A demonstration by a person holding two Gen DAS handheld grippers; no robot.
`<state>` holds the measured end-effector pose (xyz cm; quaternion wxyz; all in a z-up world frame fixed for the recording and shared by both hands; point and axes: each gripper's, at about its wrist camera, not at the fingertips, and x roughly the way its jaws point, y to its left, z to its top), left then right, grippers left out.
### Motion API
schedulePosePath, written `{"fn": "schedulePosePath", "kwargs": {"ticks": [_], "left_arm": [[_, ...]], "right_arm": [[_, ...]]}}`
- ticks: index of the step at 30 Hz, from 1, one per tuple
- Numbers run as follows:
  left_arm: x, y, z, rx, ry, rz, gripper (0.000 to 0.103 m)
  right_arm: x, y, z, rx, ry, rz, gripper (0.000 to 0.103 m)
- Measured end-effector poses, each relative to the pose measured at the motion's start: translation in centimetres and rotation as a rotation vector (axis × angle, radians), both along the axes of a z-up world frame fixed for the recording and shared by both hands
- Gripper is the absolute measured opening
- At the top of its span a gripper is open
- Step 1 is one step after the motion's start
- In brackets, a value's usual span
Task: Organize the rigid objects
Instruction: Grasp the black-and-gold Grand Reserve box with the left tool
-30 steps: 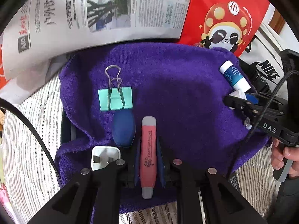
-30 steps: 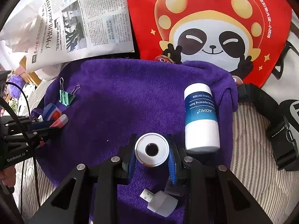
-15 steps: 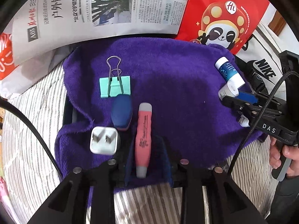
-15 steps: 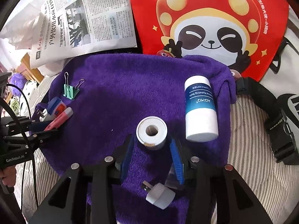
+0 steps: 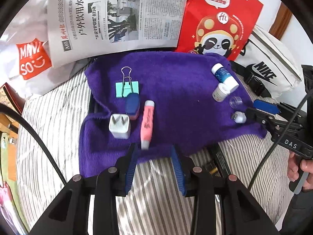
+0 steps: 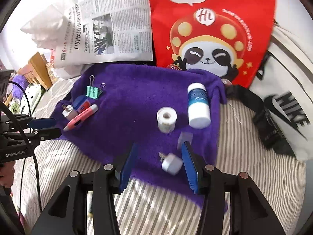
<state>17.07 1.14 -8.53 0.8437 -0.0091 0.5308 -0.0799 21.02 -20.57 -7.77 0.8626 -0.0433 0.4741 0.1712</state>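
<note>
A purple towel lies on a striped bed. On its left side lie a green binder clip, a blue case, a white plug adapter and a pink pen. On its right lie a blue-and-white bottle, a white roll, a clear cap and a small white adapter. My left gripper is open and empty, just short of the pen's near end. My right gripper is open and empty, its jaws either side of the small adapter.
A newspaper, a red panda bag and a white Nike bag stand behind and to the right of the towel. A black strap lies by the towel's right edge. Striped bedding surrounds the towel.
Both grippers opened and pulled back. The left one let go of the pink pen; the right one let go of the white roll. Both objects now lie on the towel.
</note>
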Motion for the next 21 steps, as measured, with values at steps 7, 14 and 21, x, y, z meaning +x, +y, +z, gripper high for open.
{"fn": "schedulePosePath", "kwargs": {"ticks": [7,14,21], "left_arm": [[-2.7,-2.2,-1.2,-0.031,0.021,-0.033,0.037],[-3.8,-5.8,-3.2,-0.041,0.053,-0.091,0.037],[-4.2,-8.3,-4.6,-0.016,0.075,-0.11,0.041]], "right_arm": [[-4.5,-3.4,-0.9,0.028,0.012,-0.074,0.053],[-8.6,-7.0,-1.3,0.023,0.028,-0.167,0.053],[-11.0,-8.8,-1.1,0.05,0.029,-0.192,0.053]]}}
